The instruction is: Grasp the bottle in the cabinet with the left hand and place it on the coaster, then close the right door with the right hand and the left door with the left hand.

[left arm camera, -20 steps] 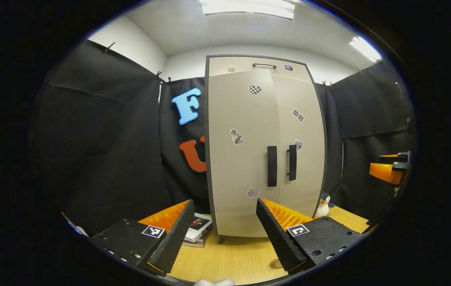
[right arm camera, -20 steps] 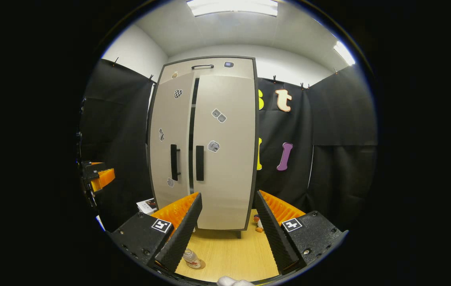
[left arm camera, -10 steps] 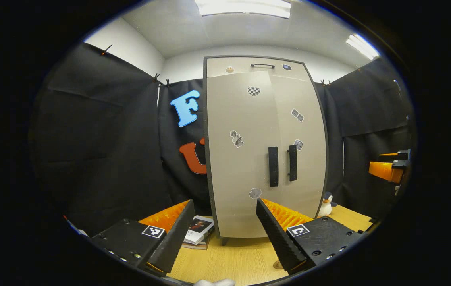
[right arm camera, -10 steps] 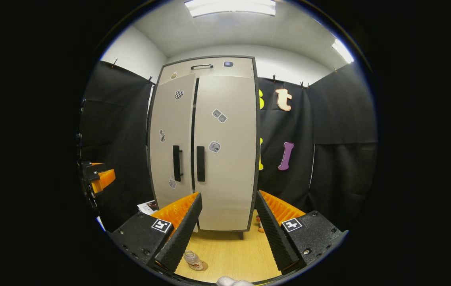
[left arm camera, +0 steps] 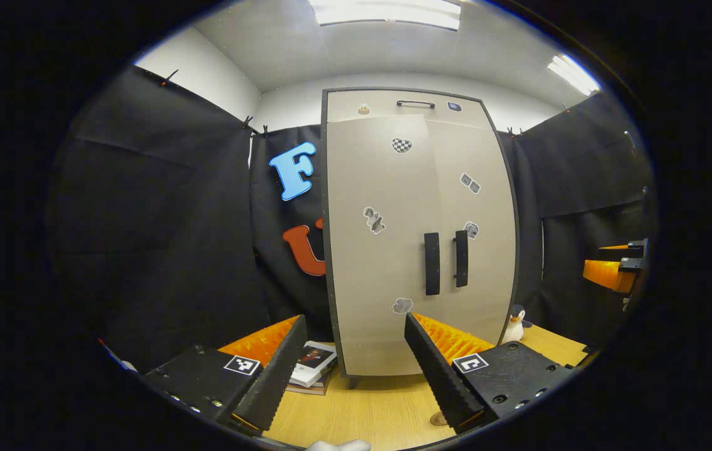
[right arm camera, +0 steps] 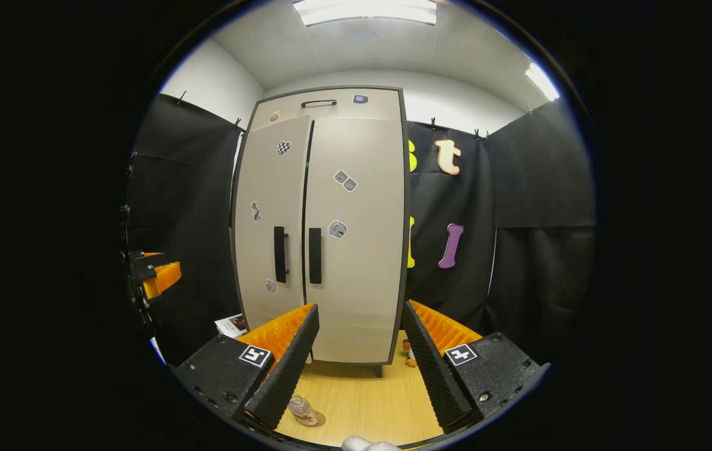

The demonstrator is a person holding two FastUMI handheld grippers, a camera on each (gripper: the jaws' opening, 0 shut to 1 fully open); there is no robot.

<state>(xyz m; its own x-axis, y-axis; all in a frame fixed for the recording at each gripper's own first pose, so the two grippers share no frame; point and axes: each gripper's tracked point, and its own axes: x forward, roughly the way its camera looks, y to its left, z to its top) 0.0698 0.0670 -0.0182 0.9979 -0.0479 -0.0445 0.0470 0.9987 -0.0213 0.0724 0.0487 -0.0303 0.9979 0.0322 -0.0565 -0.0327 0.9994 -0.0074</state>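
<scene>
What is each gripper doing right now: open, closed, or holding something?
Left gripper: open, holding nothing, pointed at the cabinet.
Right gripper: open, holding nothing; the bottle stands on the coaster beside it.

- The cabinet (left arm camera: 418,238) stands upright at the back of the wooden table (left arm camera: 368,407), its left door (left arm camera: 378,250) and right door (left arm camera: 478,238) drawn in, blocking the way ahead; bare tabletop lies open before it
- A stack of books (left arm camera: 312,363) lies just beside the cabinet's left foot; a penguin toy (left arm camera: 513,322) stands at its right
- The bottle (right arm camera: 301,410) on the coaster (right arm camera: 315,418) occupies the near table, with free room to its right
</scene>
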